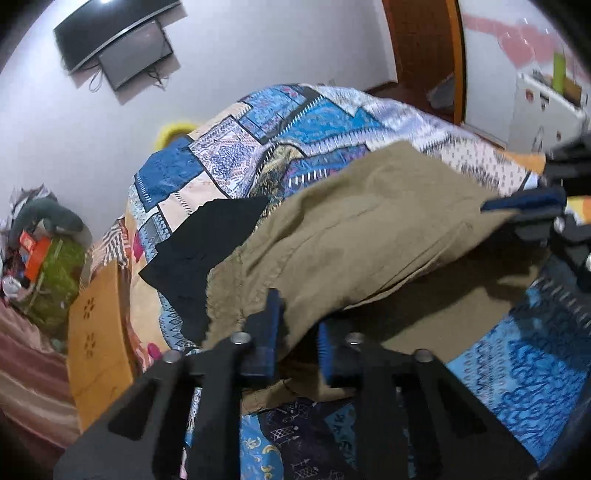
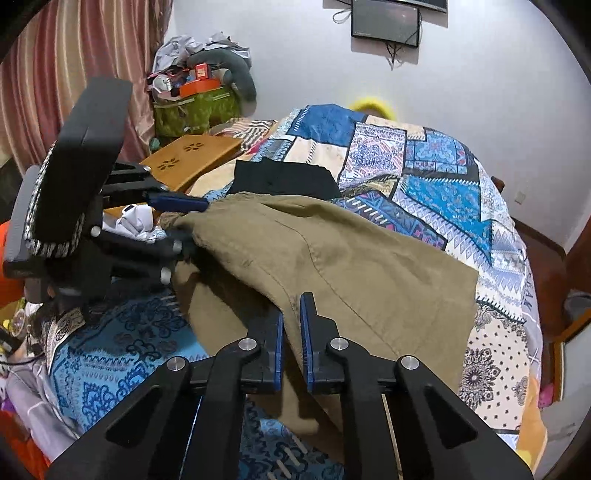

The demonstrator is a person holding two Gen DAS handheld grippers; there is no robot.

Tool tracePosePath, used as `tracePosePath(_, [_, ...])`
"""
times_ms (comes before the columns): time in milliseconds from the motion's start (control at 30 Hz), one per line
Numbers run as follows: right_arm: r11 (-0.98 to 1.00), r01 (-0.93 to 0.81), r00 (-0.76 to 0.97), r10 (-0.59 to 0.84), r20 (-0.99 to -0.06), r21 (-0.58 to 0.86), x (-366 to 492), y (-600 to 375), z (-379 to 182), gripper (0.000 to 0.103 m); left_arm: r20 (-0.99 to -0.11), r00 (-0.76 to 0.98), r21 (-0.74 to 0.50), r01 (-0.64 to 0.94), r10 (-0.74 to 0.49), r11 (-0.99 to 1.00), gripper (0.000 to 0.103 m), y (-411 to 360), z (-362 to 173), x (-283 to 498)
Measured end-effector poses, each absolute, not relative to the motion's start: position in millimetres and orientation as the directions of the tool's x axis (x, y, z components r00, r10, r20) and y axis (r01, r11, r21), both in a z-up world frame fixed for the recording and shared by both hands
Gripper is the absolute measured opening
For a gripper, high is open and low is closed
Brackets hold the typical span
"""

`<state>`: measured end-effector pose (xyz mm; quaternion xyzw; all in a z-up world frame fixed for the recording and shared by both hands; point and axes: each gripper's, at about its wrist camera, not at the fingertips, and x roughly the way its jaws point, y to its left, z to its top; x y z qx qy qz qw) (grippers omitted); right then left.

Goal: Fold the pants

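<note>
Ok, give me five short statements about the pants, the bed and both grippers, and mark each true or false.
1. Both grippers grip the khaki pants. True: left gripper and right gripper each clamp an edge.
2. The pants lie flat on the floor. False: they are lifted above the patchwork bedspread.
3. A black garment lies beyond the pants. True.
4. The bedspread is plain white. False: blue patterned patches.
5. A screen hangs on the wall. True.

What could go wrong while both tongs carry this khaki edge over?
1. The left tongs grip only the edge of the khaki pants; it might slip out.
2. The black garment lies touching the pants and could get dragged or trapped.
3. Fabric sags between the left and right tongs, so the fold may wrinkle.
</note>
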<state>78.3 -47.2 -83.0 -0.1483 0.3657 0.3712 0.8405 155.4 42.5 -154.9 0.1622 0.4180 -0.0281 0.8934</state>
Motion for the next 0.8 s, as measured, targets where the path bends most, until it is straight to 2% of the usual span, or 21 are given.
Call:
tracePosePath(133, [0.680, -0.733, 0.461, 0.525, -0.716, 0.027, 72, -52, -80, 0.007, -0.759, 0.650, 0.229, 0.206, 0.042, 0.951, 0.014, 44, -149, 145])
tracePosePath(333, [0.695, -0.712, 0.414, 0.534, -0.738, 0.103, 68, -58, -95, 0.008, -0.805, 0.593, 0.199, 0.242, 0.017, 0.950, 0.014, 42, -171, 135])
tracePosePath(367, [0.698, -0.706, 0.401, 0.533, -0.745, 0.119, 67, -59, -98, 0.011, -0.816, 0.577, 0.187, 0.247, 0.011, 0.951, 0.015, 43, -175, 134])
tracePosePath(533, [0.704, -0.700, 0.390, 0.518, -0.761, 0.120, 55, -61, -98, 0.016, -0.838, 0.544, 0.113, 0.231, -0.032, 0.966, 0.024, 54, -178, 124])
tracePosePath(600, [0.699, -0.701, 0.381, 0.537, -0.753, 0.144, 52, -65, -93, 0.021, -0.839, 0.540, 0.064, 0.228, -0.071, 0.972, 0.029, 60, -172, 120])
tracePosePath(733, [0.701, -0.689, 0.385, 0.571, -0.725, 0.187, 52, -69, -82, 0.032, -0.801, 0.586, 0.001, 0.203, -0.121, 0.979, 0.029, 70, -148, 112])
tracePosePath(800, [0.705, -0.676, 0.396, 0.591, -0.703, 0.213, 56, -70, -76, 0.044, -0.776, 0.619, -0.003, 0.186, -0.119, 0.983, 0.032, 72, -137, 113])
